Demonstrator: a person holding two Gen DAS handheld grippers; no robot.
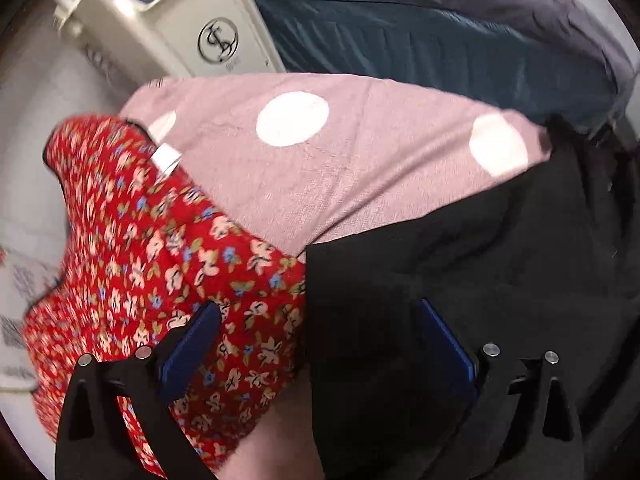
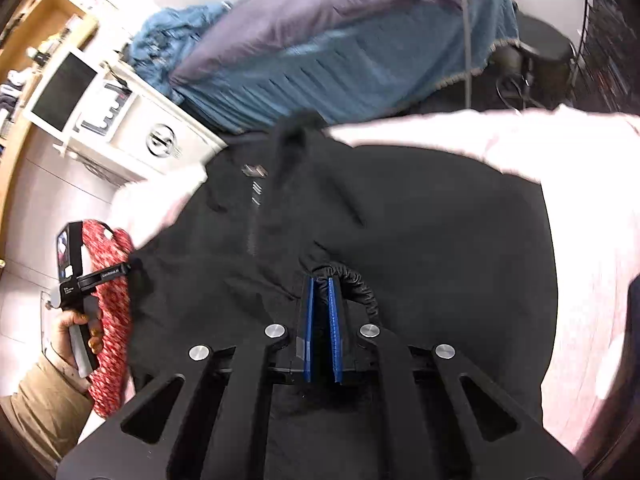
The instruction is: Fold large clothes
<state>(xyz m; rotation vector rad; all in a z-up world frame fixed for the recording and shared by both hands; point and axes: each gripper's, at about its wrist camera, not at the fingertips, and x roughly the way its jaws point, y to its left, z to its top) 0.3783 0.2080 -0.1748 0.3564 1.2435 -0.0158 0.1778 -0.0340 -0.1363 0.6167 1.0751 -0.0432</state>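
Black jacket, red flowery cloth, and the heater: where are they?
black jacket (image 2: pixel 420 216): right wrist view, its flat middle.
red flowery cloth (image 1: pixel 152 264): left wrist view, its middle.
heater (image 1: pixel 180 28): left wrist view, its cream side.

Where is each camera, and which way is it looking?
Left wrist: sits on the open left gripper, facing the red floral garment and black garment on the pink spotted cover.
Right wrist: sits on the right gripper, shut on the black garment's elastic cuff; the left hand shows.
Shared: both garments, pink cover, white heater.
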